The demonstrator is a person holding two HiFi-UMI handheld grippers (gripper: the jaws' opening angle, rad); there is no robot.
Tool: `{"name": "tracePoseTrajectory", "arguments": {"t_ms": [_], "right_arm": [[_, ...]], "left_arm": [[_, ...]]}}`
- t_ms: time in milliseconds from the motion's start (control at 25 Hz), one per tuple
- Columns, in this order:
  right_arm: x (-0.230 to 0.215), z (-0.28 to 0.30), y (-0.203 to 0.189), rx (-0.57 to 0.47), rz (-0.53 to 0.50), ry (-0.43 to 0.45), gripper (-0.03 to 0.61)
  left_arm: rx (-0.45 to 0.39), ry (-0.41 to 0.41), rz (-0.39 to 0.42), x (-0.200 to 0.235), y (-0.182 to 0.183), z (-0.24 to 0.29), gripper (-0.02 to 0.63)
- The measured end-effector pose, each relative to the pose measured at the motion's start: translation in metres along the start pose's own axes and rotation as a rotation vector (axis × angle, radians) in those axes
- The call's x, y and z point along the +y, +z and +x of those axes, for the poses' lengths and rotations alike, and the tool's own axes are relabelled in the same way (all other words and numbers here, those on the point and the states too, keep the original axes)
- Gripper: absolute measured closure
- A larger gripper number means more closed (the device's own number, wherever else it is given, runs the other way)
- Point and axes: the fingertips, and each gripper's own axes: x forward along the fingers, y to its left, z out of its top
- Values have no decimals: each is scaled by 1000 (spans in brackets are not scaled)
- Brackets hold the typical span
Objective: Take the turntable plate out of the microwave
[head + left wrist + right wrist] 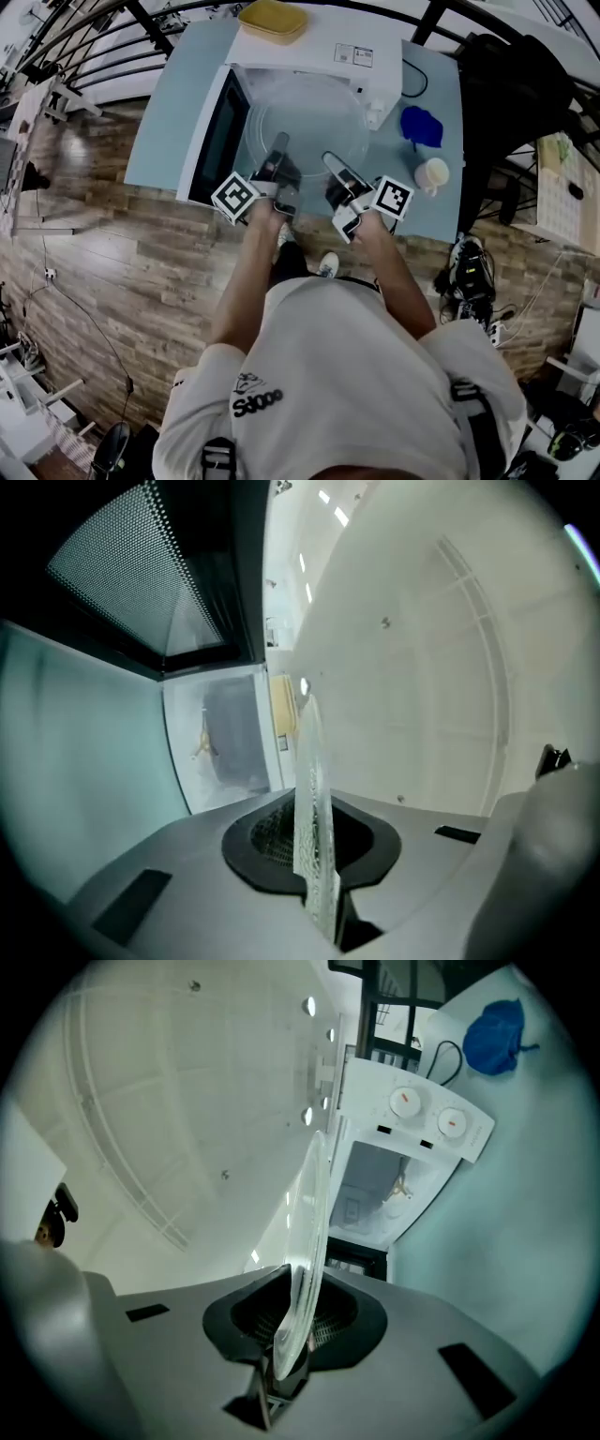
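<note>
The clear glass turntable plate (307, 127) hangs in the air in front of the open white microwave (309, 56), gripped at its near rim from both sides. My left gripper (279, 152) is shut on the rim at the left, my right gripper (333, 165) on the rim at the right. In the left gripper view the plate's edge (309, 761) stands on end between the jaws of that gripper (317, 883). The right gripper view shows the plate (314, 1204) clamped the same way in the right gripper (291, 1335), with the microwave cavity (384, 1194) behind it.
The microwave door (217, 141) stands open to the left, on a light blue table (159, 131). A yellow container (272, 19) lies on top of the microwave. A blue cloth (422, 125) and a cream cup (432, 173) sit to the right. Wood floor lies below.
</note>
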Motion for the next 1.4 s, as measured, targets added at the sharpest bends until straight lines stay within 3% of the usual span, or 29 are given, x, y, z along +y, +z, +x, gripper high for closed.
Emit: {"name": "tracePoseTrajectory", "arguments": {"t_ms": [280, 680, 880, 1400], "right_arm": [[59, -32, 2, 7, -118, 59, 535], [109, -49, 11, -6, -203, 140, 535], [111, -52, 14, -10, -212, 149, 535], [103, -45, 13, -3, -211, 139, 535]], "left_arm": [[-7, -117, 32, -63, -26, -14, 575], [7, -205, 114, -124, -39, -16, 576], [11, -214, 134, -128, -42, -14, 576], [7, -193, 89, -116, -36, -12, 575]]}}
